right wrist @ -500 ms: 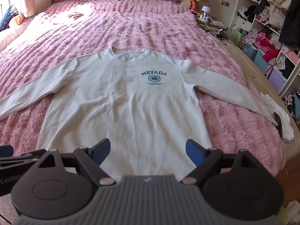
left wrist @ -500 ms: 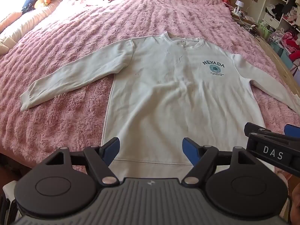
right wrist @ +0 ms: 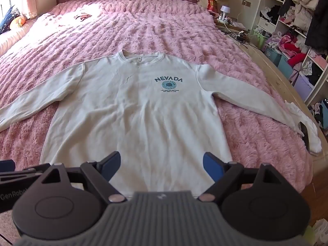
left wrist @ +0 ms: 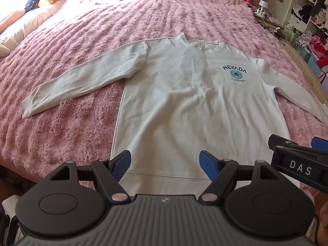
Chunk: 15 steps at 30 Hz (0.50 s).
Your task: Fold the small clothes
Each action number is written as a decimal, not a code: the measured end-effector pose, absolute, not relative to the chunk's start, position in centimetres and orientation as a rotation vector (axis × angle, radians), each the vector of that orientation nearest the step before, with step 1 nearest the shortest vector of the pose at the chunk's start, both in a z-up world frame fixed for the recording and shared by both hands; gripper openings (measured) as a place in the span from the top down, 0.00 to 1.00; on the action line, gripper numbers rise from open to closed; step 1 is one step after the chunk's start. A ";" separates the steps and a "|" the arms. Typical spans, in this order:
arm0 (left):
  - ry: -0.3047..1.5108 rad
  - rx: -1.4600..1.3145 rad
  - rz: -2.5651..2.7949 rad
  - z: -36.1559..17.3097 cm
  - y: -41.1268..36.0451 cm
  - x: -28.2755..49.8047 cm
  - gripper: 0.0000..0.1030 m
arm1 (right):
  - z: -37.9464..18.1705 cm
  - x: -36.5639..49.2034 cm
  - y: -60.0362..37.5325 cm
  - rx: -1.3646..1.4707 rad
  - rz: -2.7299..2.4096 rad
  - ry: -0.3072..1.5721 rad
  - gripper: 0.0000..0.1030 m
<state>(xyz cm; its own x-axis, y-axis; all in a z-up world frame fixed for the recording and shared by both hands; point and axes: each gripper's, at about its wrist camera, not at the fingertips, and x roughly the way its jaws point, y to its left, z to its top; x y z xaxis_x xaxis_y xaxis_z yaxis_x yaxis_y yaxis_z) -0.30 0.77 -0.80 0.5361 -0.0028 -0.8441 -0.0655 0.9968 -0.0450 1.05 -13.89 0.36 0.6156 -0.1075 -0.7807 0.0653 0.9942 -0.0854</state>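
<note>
Soft cotton-like sweatshirt (right wrist: 131, 110), fluffy pink bedspread (right wrist: 164, 30)

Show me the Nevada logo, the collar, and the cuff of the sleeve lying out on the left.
Nevada logo (right wrist: 168, 84): right wrist view, on the round emblem.
Collar (right wrist: 141, 58): right wrist view, front neckband.
Sleeve cuff (left wrist: 27, 108): left wrist view, ribbed end.

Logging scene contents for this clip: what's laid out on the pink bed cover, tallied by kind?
White sweatshirts: 1, the NEVADA sweatshirt spread flat, sleeves out.
Other white garments: 1, a bunched white garment at the bed's right edge.
Small dark items: 1, a small dark item near the headboard, too far to identify.
Total: 3
</note>
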 end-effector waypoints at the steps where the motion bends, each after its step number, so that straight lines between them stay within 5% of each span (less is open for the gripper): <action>1: 1.005 -0.075 0.039 -0.7 0.7 -0.3 0.13 | 0.4 1.1 -13.9 -0.051 -0.100 0.902 0.19; 15: 1.006 -0.076 0.040 -0.8 0.5 -0.2 0.13 | 0.4 1.0 -13.9 -0.049 -0.099 0.903 0.19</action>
<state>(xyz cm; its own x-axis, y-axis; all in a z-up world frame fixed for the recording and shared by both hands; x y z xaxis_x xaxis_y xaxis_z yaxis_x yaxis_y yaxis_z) -0.23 0.51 -0.77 0.5348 -0.0013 -0.8450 -0.0689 0.9966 -0.0451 1.05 -13.89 0.36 0.6149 -0.1067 -0.7813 0.0653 0.9943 -0.0844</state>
